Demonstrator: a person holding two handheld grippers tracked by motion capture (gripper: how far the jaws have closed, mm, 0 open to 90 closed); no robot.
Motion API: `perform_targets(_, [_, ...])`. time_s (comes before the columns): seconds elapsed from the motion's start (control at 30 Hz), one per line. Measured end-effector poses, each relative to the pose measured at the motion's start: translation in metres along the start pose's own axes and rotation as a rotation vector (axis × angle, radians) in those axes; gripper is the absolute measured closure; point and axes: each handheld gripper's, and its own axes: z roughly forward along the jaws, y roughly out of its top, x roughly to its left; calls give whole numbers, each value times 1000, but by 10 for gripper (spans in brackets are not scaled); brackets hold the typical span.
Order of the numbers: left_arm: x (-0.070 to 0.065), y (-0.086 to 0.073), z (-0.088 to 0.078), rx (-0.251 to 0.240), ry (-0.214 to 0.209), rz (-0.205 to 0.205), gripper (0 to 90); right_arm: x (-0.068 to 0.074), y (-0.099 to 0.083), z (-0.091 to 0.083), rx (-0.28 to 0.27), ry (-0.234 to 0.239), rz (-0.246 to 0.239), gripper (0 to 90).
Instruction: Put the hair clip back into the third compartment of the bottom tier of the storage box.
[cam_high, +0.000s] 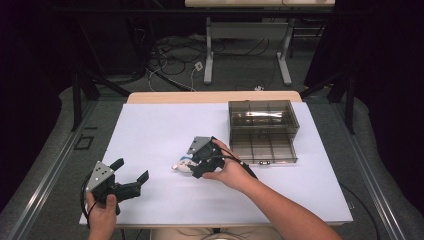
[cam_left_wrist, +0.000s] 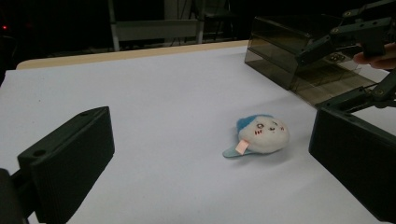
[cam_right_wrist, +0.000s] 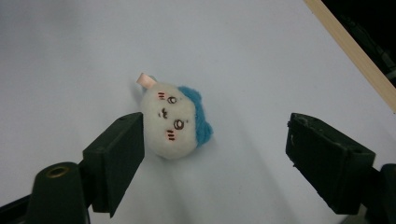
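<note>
A small white plush head (cam_high: 182, 164) with blue hair and a pink tag lies on the white table (cam_high: 150, 125), a little left of the middle. My right gripper (cam_high: 194, 165) hangs just over it, pointing left and down. In the right gripper view the toy (cam_right_wrist: 175, 121) lies between the open jaws, close against the left one, with a wide gap to the right one; right gripper (cam_right_wrist: 215, 140). My left gripper (cam_high: 132, 170) stands open near the front left corner. It faces the toy (cam_left_wrist: 261, 135) from a distance, with nothing between its jaws; left gripper (cam_left_wrist: 210, 140).
A smoky transparent compartment box (cam_high: 262, 130) lies open at the back right of the table, lid folded back; the same box (cam_left_wrist: 299, 60) shows behind my right gripper (cam_left_wrist: 355, 32). Table legs and cables are on the floor beyond the wooden far edge (cam_high: 215, 96).
</note>
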Motion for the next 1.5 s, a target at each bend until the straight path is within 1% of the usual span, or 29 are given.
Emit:
perform_targets(0.07, [1,0,0,3,0,2,4,1,1,3,6,3,-1,183])
perform_targets(0.1, [0,0,0,2,-2,-4,4,1,1,3,6,3,-1,183])
perform_targets(0.13, [0,0,0,2,-2,-4,4,1,2,5,5,5,-12,183])
perform_targets(0.23, [1,0,0,1,-1,-5,4,2,4,12,15,19,-22,192])
perform_targets(0.37, [1,0,1,1,-2,-6,4,3,6,17,26,27,-27,204])
perform_targets(0.47, [1,0,1,2,-1,-6,4,4,7,21,35,47,-23,218])
perform_targets(0.5, [1,0,1,1,-2,-6,4,4,8,24,37,51,-33,224])
perform_targets(0.73, [2,0,1,7,0,-3,4,7,9,32,42,66,-53,224])
perform_targets(0.93, [2,0,1,9,3,-1,4,10,11,38,51,87,-56,228])
perform_targets(1.03, [2,-1,1,9,2,-3,4,11,12,42,57,102,-60,241])
perform_targets(1.07, [2,-1,1,8,0,-10,4,11,12,43,59,107,-66,249])
perform_targets(1.2, [2,-1,1,9,1,-12,4,10,10,49,82,115,-61,263])
perform_targets(1.27, [2,-1,1,9,0,-13,4,10,9,51,88,122,-53,271])
perform_targets(1.4, [2,-1,2,9,0,-13,4,8,8,54,97,124,-56,277])
perform_targets(1.5, [2,-1,1,10,0,-11,4,7,6,57,106,141,-43,279])
